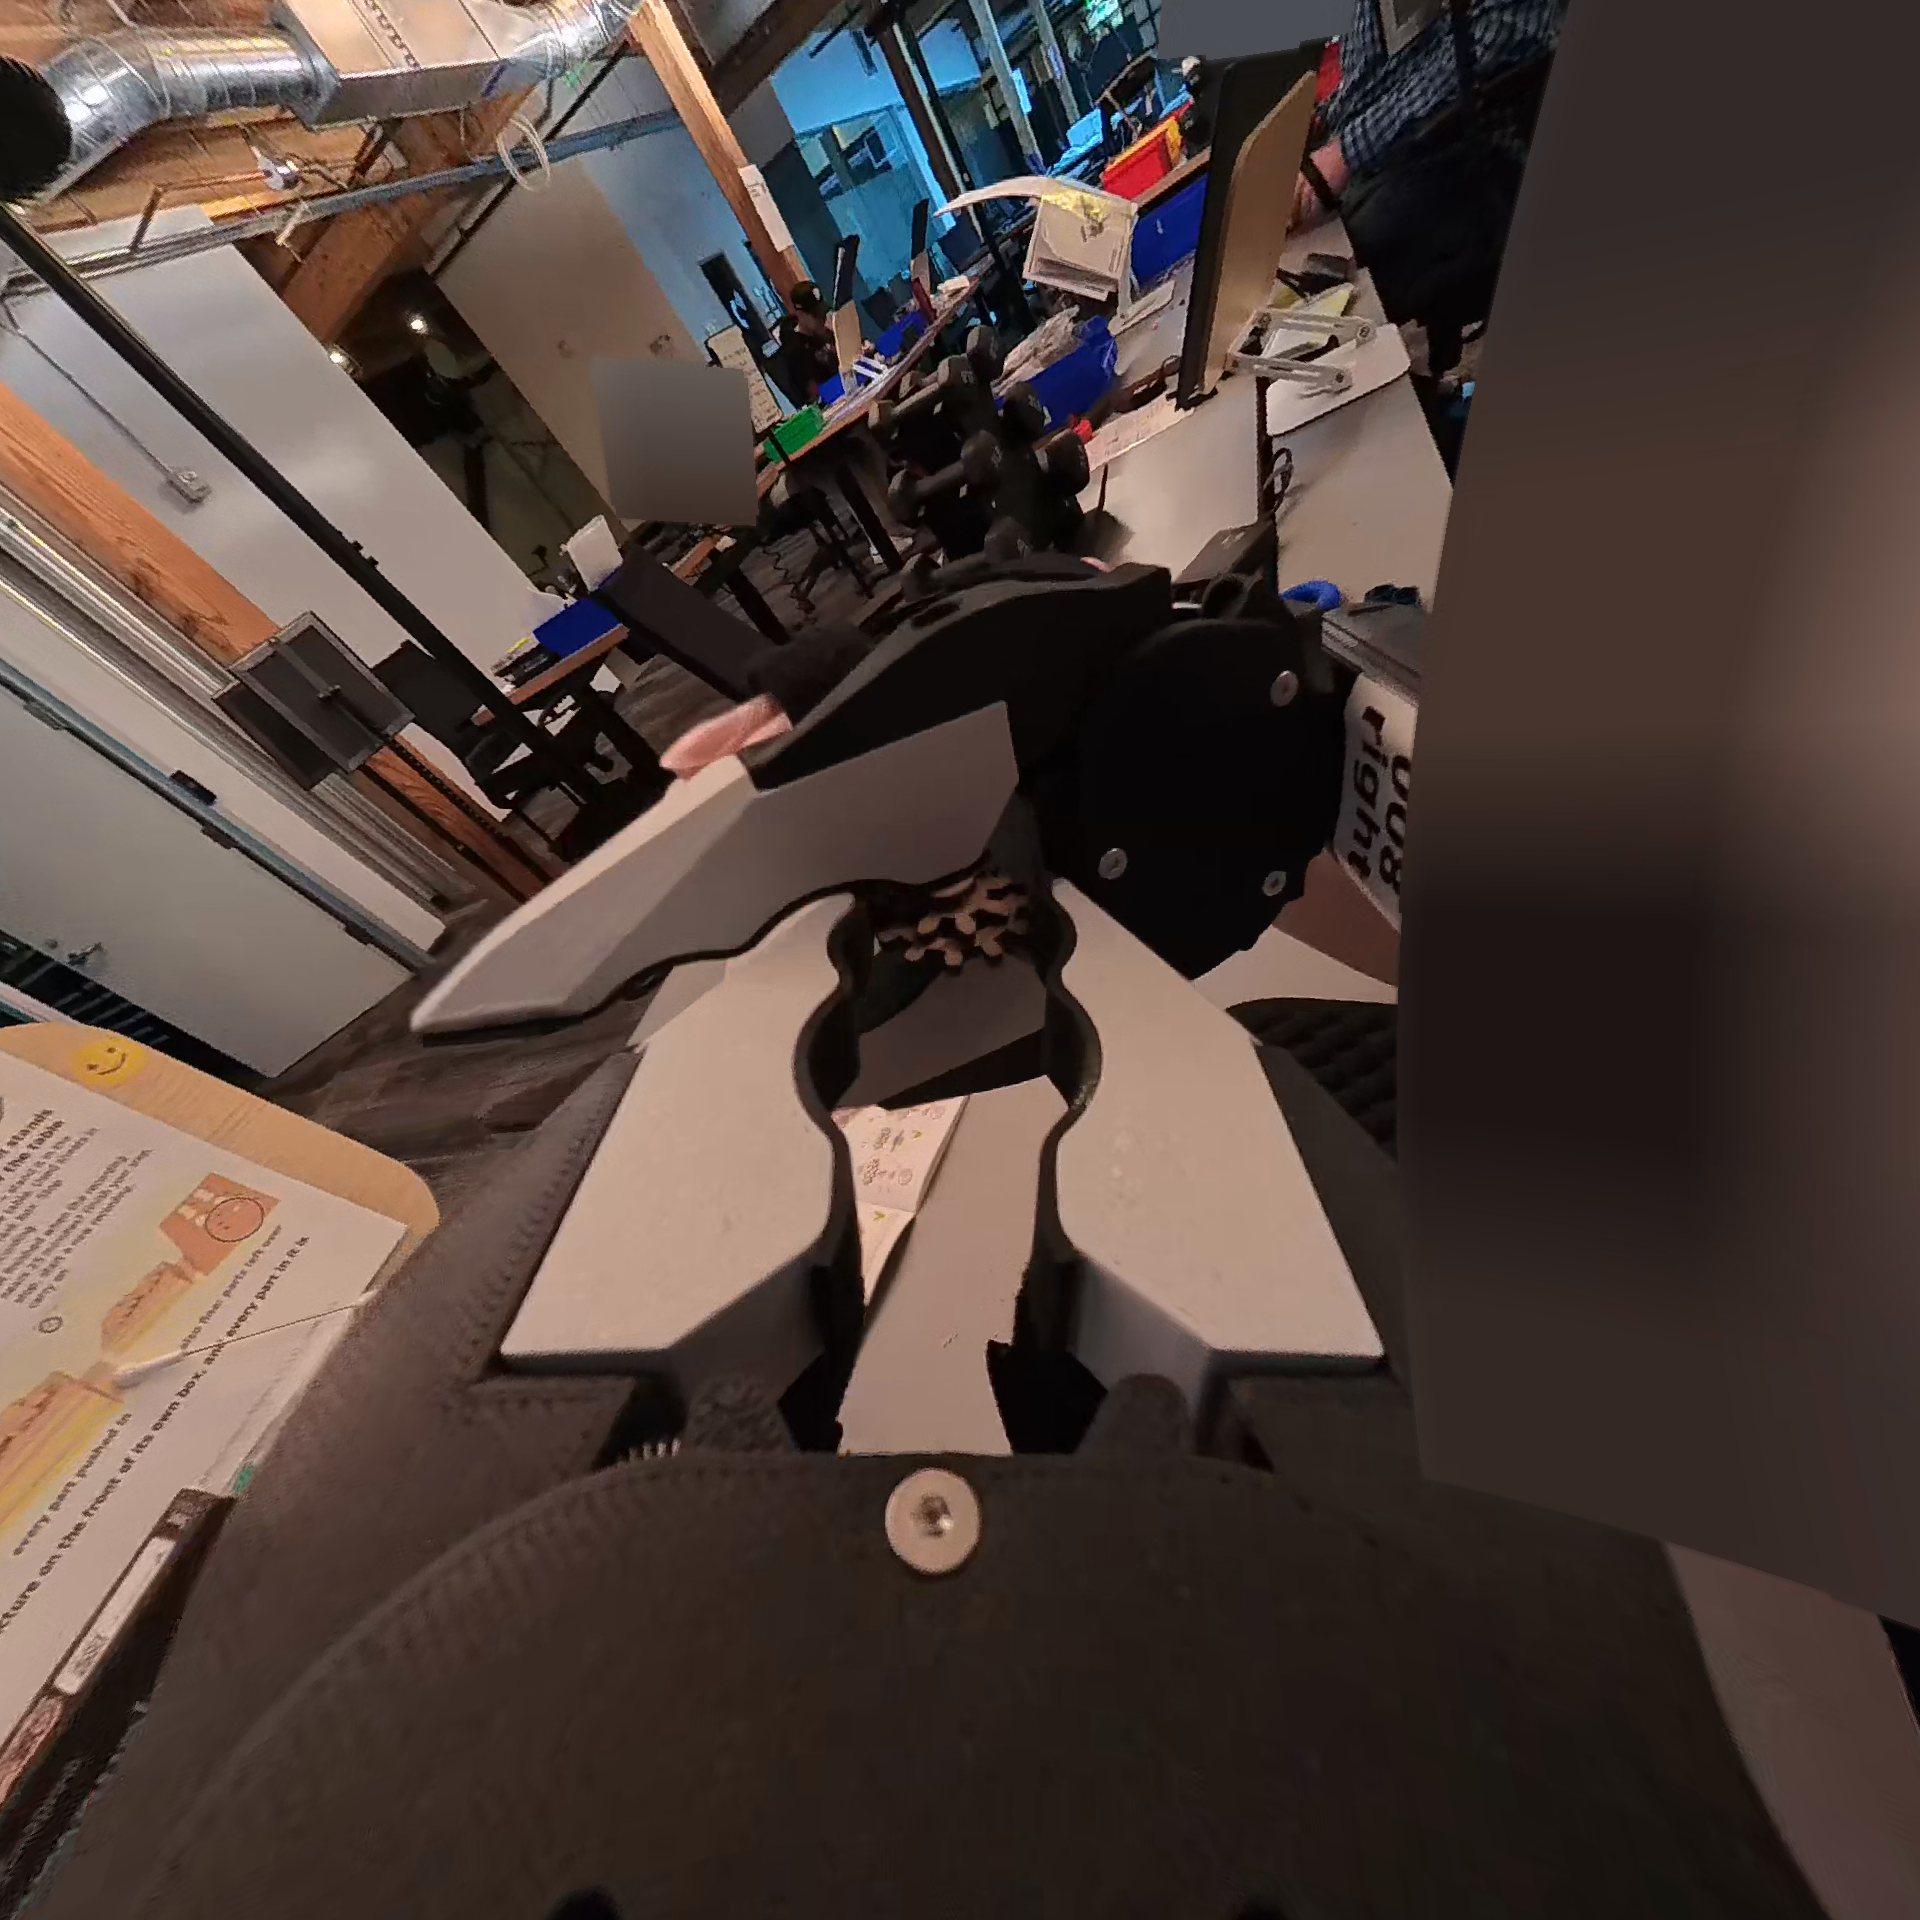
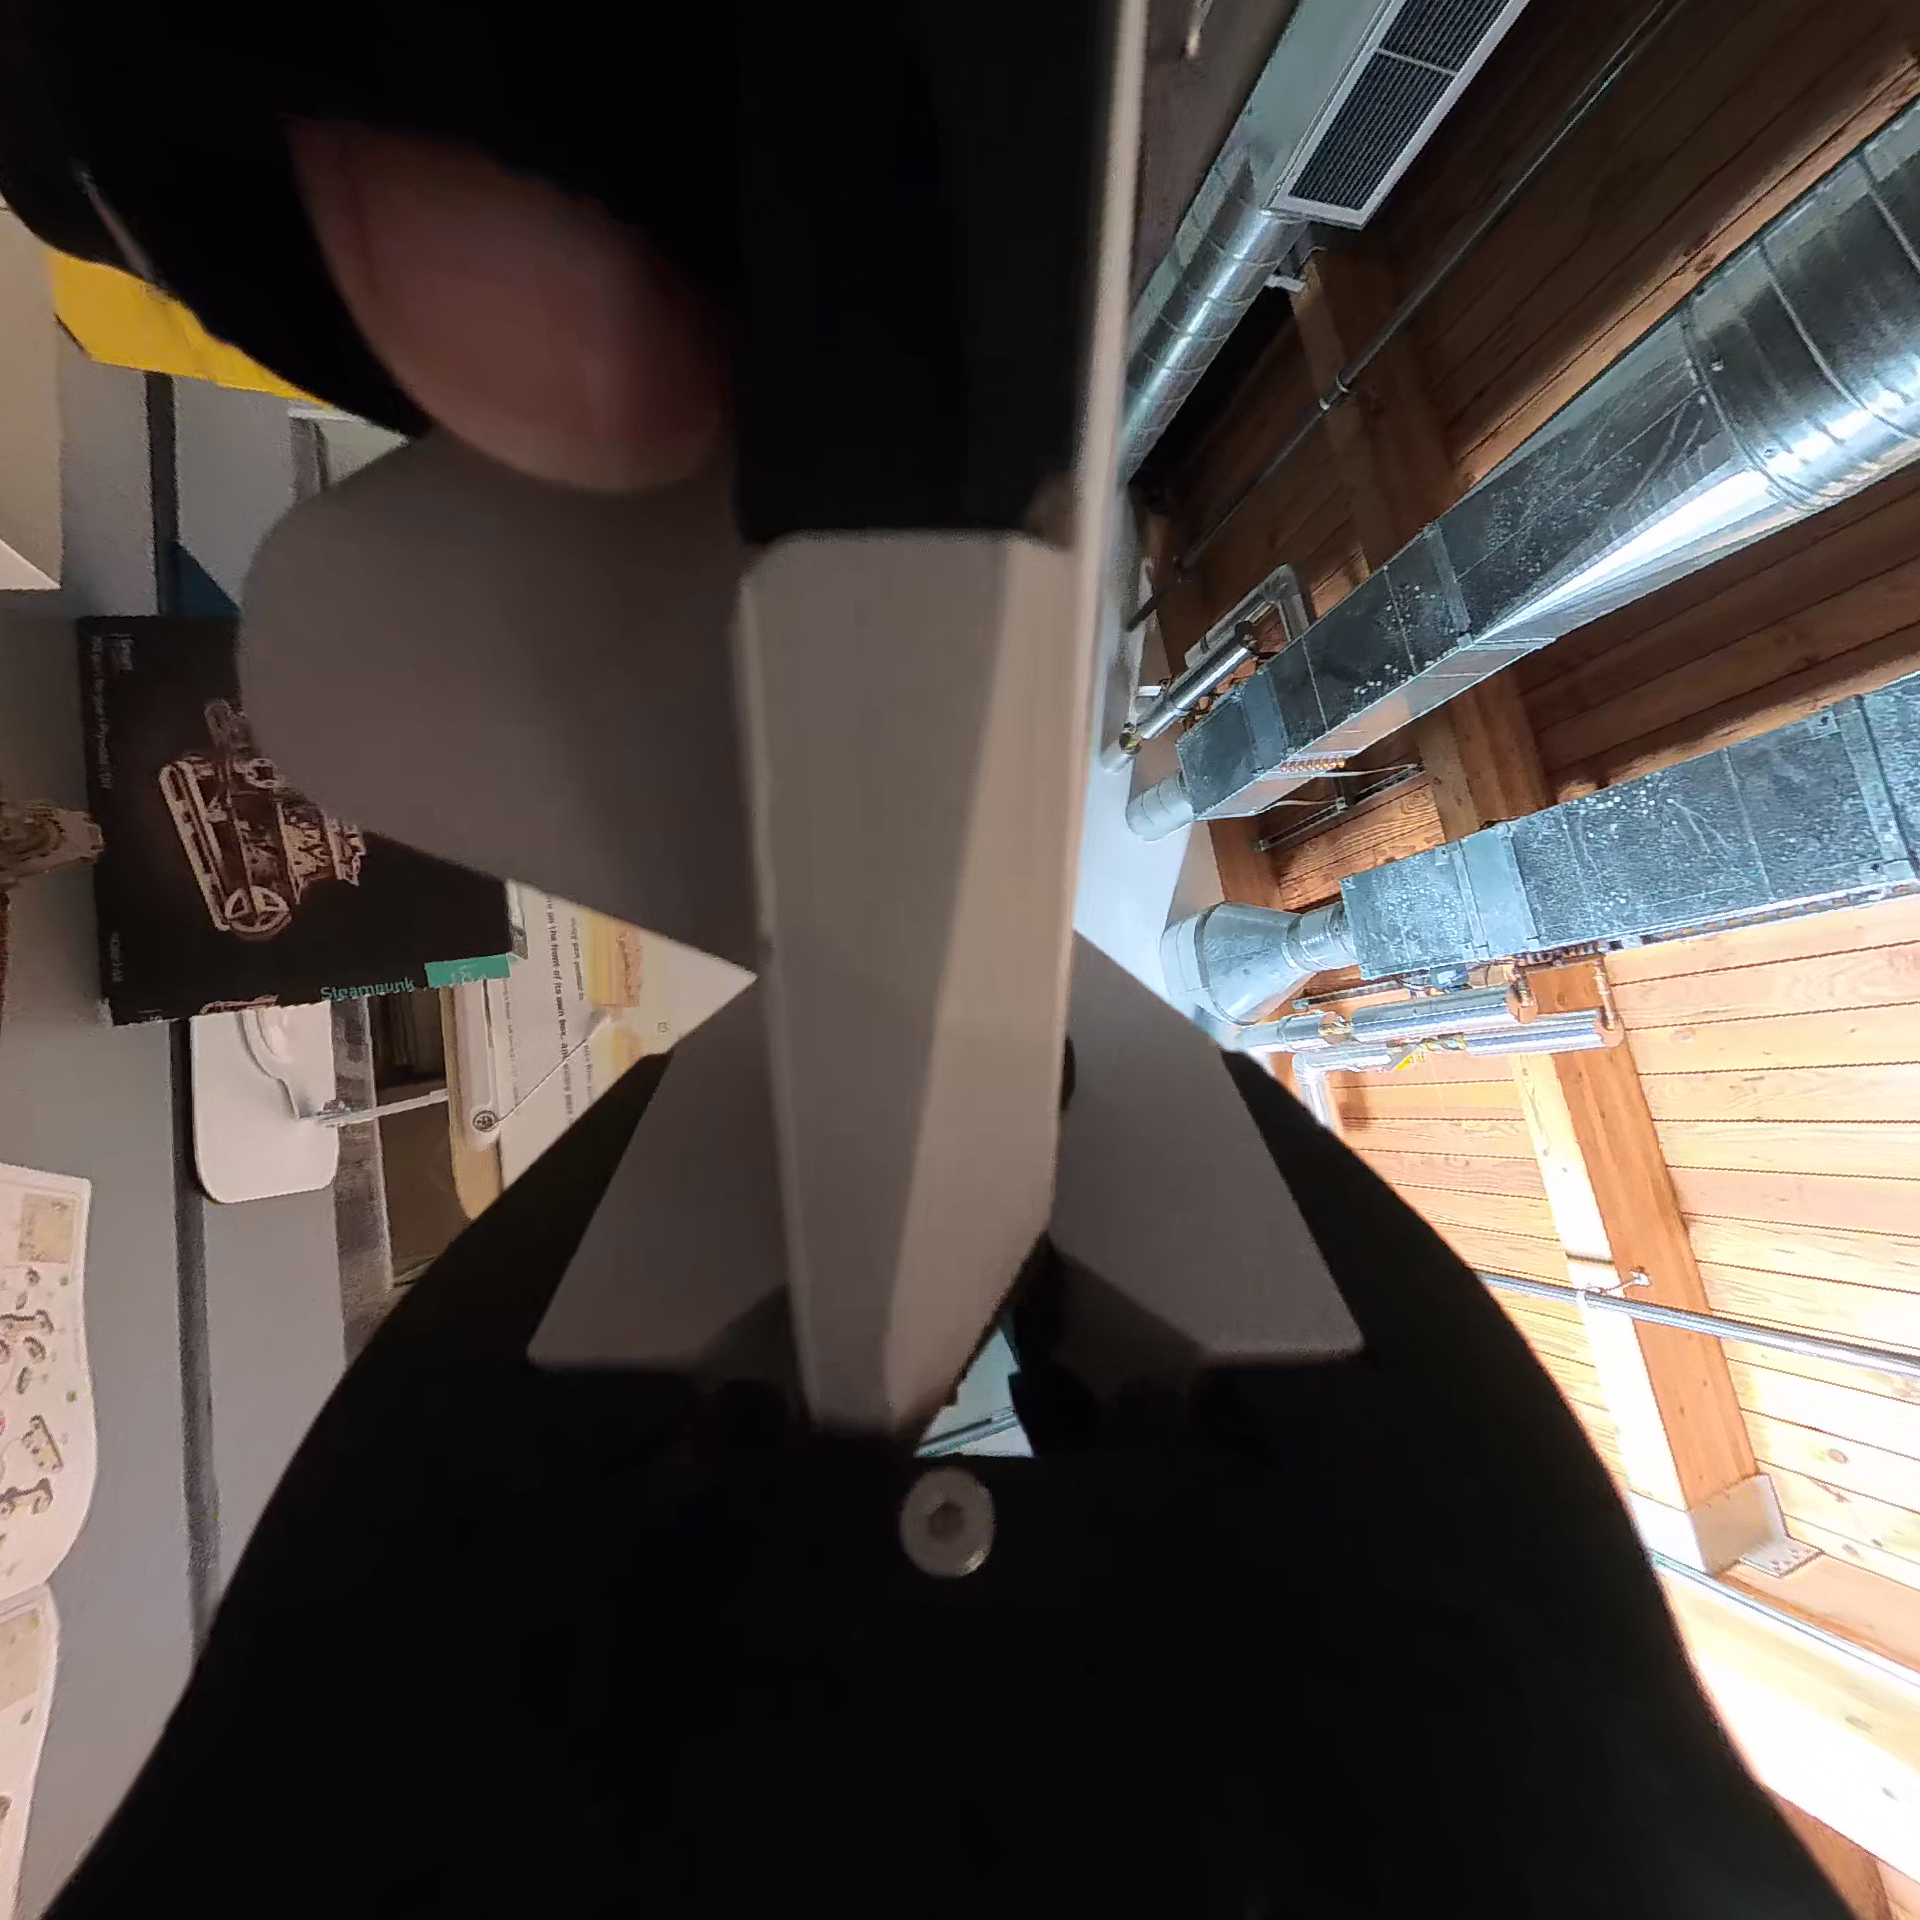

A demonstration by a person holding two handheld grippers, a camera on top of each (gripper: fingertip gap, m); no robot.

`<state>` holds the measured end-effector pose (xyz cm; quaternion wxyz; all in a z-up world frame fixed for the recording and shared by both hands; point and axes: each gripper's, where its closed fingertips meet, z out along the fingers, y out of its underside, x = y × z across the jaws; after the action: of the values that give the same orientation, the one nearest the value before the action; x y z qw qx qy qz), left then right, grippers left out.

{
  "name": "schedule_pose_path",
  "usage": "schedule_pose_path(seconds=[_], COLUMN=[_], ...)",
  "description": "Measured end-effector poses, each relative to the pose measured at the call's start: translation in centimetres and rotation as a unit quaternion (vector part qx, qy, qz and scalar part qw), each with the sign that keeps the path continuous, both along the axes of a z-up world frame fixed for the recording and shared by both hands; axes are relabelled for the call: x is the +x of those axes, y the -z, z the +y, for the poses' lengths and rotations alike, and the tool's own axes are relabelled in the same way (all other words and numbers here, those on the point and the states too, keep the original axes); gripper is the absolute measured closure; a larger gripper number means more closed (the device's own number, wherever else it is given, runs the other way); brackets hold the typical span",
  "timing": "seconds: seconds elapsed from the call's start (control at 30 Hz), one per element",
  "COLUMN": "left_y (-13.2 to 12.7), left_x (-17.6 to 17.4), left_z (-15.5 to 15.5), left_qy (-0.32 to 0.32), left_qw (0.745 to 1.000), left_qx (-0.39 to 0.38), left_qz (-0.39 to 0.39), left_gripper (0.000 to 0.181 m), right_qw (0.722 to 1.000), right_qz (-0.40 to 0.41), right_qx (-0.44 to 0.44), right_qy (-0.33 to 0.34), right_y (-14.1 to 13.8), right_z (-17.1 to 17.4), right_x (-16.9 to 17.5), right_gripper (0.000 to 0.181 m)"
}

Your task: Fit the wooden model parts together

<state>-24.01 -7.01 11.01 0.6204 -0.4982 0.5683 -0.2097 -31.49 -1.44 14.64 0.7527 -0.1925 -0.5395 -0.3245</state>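
The left gripper points out over the counter with its jaws a little way apart, and a small dark wooden part with pale teeth sits right between their tips, filling the gap as though pinched there. The right gripper meets it from the far side. Its jaws are spread wide, one pale finger above and to the left and one shadowed finger below, and they have hold of nothing that can be made out. In the right wrist view one grey finger of the left gripper runs straight down between the right gripper's own jaws, and a thumb presses on the black body of the left gripper at the upper left. Through the gap between the left jaws a folded instruction leaflet lies on the counter below. A printed sheet on a wooden board lies at the near left. In the right wrist view a black model box rests on the counter at the left, and silver ducts run along the wooden ceiling at the right.
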Motion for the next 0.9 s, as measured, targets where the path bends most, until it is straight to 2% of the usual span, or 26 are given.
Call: schedule_pose_path(seconds=[0.13, 0.43, 0.7, 0.8, 0.9], left_y=[0.0, 0.0, 0.0, 0.0, -0.2], left_x=[0.1, 0.1, 0.5, 0.3, -0.2], left_z=[0.3, 0.2, -0.1, 0.7, 1.5], left_qy=[-0.013, -0.010, -0.010, -0.023, -0.048], left_qw=[1.000, 1.000, 1.000, 0.999, 0.999], left_qx=[0.004, 0.005, -0.019, -0.027, 0.007], left_qz=[-0.005, -0.004, -0.015, -0.019, -0.011], left_gripper=[0.151, 0.152, 0.152, 0.151, 0.152], right_qw=[0.999, 0.999, 0.998, 0.995, 0.990], right_qz=[0.006, 0.028, 0.066, 0.072, 0.071], right_qx=[0.027, 0.017, -0.007, -0.061, -0.120], right_qy=[0.033, 0.028, 0.009, 0.001, 0.005], right_y=[-0.4, -0.7, -0.8, -0.1, 0.7], right_z=[0.4, 0.3, 0.1, 1.2, 2.4], right_x=[0.5, 0.5, 1.0, 0.8, 0.9], right_gripper=[0.089, 0.097, 0.168, 0.165, 0.163])
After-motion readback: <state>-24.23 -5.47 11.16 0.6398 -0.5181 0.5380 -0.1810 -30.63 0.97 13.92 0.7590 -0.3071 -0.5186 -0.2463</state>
